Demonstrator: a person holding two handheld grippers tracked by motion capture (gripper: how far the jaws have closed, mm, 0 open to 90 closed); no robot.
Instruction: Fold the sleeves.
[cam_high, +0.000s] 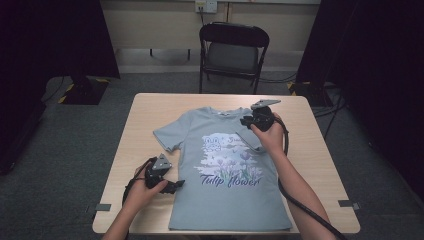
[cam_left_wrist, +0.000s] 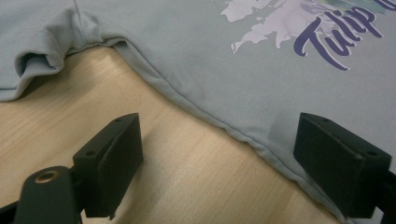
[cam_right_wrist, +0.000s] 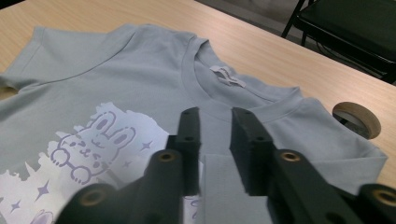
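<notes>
A light blue-grey T-shirt (cam_high: 225, 195) with a rabbit print and "Tulip flower" lettering lies face up on the wooden table (cam_high: 150, 110), collar toward the far side. My left gripper (cam_high: 176, 185) sits open at the shirt's left side. In the left gripper view, the left gripper (cam_left_wrist: 219, 126) has its jaws set wide across the side seam of the shirt (cam_left_wrist: 210, 70), one over bare wood and one over cloth. My right gripper (cam_high: 247, 121) is at the shirt's right shoulder. In its own view, the right gripper (cam_right_wrist: 215, 116) is shut on a fold of the right sleeve (cam_right_wrist: 218, 184), drawn over the shirt (cam_right_wrist: 93, 70).
A black folding chair (cam_high: 234, 50) stands behind the table's far edge. A round cable hole (cam_right_wrist: 357, 119) in the tabletop lies just past the shirt's right shoulder. The shirt's left sleeve (cam_left_wrist: 37, 60) lies spread on the wood. Bare tabletop runs along both sides of the shirt.
</notes>
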